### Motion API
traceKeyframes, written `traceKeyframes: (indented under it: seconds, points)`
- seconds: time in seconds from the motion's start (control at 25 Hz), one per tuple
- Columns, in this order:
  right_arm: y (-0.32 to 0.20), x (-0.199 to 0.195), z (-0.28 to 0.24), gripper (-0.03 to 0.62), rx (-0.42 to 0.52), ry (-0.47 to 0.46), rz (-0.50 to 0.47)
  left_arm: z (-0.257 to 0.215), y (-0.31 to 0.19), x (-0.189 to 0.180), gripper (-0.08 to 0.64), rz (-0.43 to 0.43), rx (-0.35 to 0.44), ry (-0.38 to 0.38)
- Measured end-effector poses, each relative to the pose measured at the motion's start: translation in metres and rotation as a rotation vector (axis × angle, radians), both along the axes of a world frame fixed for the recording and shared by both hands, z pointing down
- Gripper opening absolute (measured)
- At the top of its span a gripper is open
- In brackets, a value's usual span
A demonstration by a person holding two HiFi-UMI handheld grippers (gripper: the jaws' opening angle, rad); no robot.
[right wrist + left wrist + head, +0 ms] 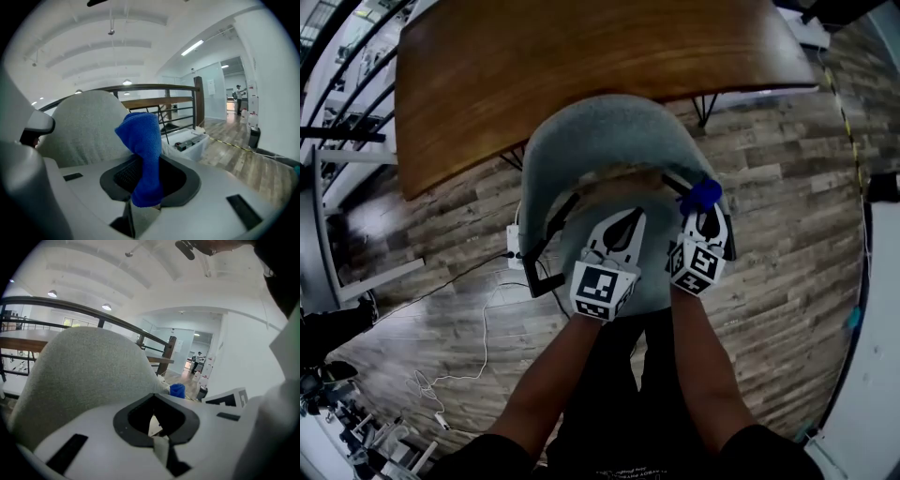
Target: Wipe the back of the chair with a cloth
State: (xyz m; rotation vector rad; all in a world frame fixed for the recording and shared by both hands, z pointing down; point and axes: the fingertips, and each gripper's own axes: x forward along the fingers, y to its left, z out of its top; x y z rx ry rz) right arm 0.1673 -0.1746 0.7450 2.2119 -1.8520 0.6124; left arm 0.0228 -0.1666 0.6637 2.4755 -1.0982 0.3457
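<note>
The right gripper pinches a blue, nubby cloth, which rises from its closed jaws in a soft folded peak at centre frame. It is just beside the right edge of the rounded, grey, felt-like chair back. The left gripper has its jaws together on nothing, facing that back, and a glossy curved wooden table spans the top of the head view.

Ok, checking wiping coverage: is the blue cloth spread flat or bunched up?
Bunched up. The blue cloth stands as a narrow wad pinched in the right hand-held gripper, not spread on the chair back.
</note>
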Motion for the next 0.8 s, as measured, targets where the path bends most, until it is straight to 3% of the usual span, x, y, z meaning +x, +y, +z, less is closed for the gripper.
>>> traceKeyframes:
  seconds: [0.24,0.48,0.8]
  points:
    - [-0.002,-0.039,-0.100,0.106,0.137,0.060,-0.246,-0.059,0.025,-0.025,0.008,-0.044,0.050,0.021]
    - [0.002,-0.082,-0.207,0.106,0.291,0.096,-0.446,-0.126,0.033,-0.077,0.008,-0.158,0.131,0.036]
    - [0.092,-0.129,-0.285,0.106,0.335,0.056,-0.597,-0.201,0.081,-0.097,0.008,-0.209,0.189,0.073]
